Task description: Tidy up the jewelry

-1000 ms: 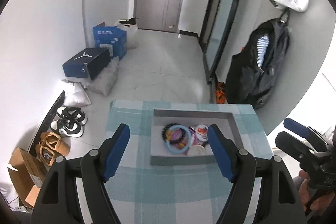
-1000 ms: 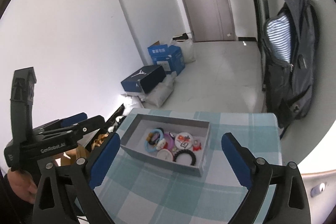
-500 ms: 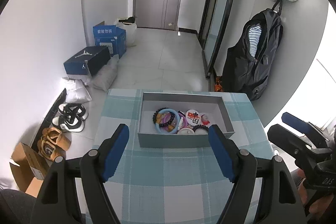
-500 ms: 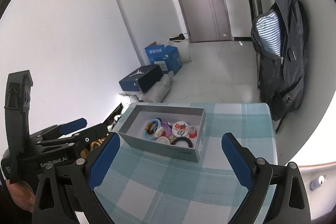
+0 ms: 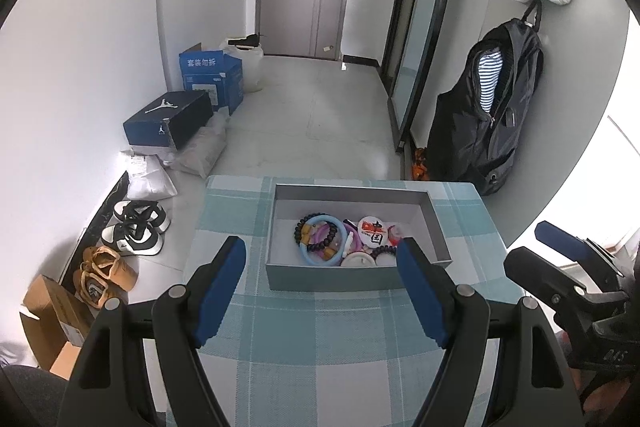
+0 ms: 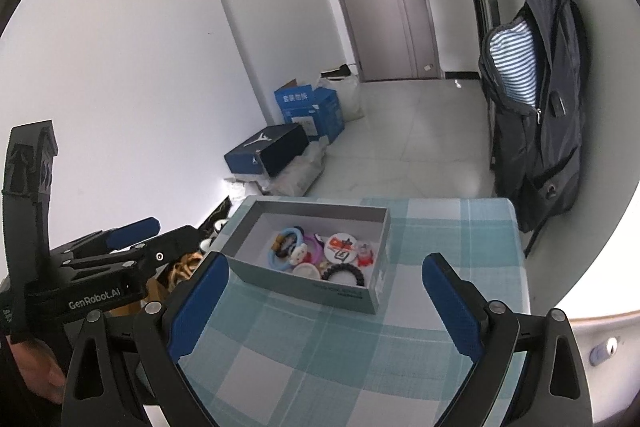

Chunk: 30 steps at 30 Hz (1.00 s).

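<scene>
A grey open box (image 5: 352,281) stands on the teal checked tablecloth (image 5: 320,339). It holds a light blue ring (image 5: 322,257), a dark bead bracelet (image 5: 320,245), a round red-and-white badge (image 5: 374,229) and other small pieces. The box also shows in the right wrist view (image 6: 304,289). My left gripper (image 5: 322,289) is open and empty, above the cloth just short of the box's near wall. My right gripper (image 6: 322,301) is open and empty, above the cloth near the box's front right side.
The table is small; its edges fall off to the floor on all sides. Shoes (image 5: 136,227) and cardboard boxes (image 5: 170,121) lie on the floor at the left. A black backpack (image 5: 488,115) hangs on the right wall.
Both grippers have drawn back from the box and risen a little. The box now sits farther from the fingertips in both views. Both stay open.
</scene>
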Each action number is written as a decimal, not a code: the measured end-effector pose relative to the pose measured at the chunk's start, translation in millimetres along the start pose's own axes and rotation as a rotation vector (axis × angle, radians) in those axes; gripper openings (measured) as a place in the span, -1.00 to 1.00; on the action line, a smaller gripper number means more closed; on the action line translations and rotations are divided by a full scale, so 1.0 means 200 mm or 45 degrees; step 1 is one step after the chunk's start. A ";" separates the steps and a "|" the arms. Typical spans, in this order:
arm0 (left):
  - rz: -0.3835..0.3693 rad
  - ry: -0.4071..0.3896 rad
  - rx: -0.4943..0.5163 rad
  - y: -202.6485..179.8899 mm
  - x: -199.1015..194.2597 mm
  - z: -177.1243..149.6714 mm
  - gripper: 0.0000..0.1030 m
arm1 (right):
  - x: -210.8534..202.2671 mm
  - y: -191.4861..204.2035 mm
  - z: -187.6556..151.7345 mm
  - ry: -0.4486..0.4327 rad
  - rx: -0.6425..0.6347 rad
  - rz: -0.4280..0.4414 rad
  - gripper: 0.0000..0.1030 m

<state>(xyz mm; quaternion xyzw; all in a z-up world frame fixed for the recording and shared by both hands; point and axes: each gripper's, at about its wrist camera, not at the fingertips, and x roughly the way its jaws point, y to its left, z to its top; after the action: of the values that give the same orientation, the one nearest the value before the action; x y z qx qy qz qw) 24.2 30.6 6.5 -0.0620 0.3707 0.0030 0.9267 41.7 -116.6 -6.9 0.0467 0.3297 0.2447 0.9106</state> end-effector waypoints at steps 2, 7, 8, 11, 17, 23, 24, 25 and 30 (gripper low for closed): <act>-0.003 0.001 0.008 -0.01 0.00 0.00 0.44 | 0.00 0.00 0.00 0.001 0.005 0.001 0.91; -0.008 -0.005 0.003 -0.01 -0.01 0.01 0.44 | 0.01 -0.01 0.00 0.004 0.010 -0.001 0.91; -0.007 -0.006 0.003 0.00 -0.01 0.01 0.44 | 0.01 -0.01 0.00 0.005 0.011 -0.002 0.91; -0.010 -0.006 0.000 0.00 -0.01 0.02 0.44 | 0.01 -0.01 0.00 0.009 0.008 -0.003 0.91; -0.008 0.002 0.003 -0.01 -0.01 0.01 0.44 | 0.02 -0.01 -0.01 0.013 0.004 -0.003 0.91; -0.009 -0.014 0.007 -0.01 -0.01 0.02 0.44 | 0.02 -0.01 -0.01 0.014 0.007 -0.005 0.91; -0.012 -0.016 0.011 -0.02 -0.01 0.02 0.44 | 0.02 -0.01 -0.01 0.014 0.007 -0.005 0.91; -0.016 -0.017 0.011 -0.02 -0.02 0.02 0.44 | 0.02 -0.01 -0.01 0.015 0.008 -0.005 0.91; -0.008 -0.019 0.002 -0.02 -0.02 0.01 0.44 | 0.02 -0.01 -0.01 0.015 0.009 -0.003 0.91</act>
<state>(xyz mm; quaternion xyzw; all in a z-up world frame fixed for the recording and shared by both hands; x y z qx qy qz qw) 23.7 27.2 11.6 -0.0623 0.3635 0.0002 0.9295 44.0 -117.2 -11.4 0.0481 0.3359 0.2427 0.9088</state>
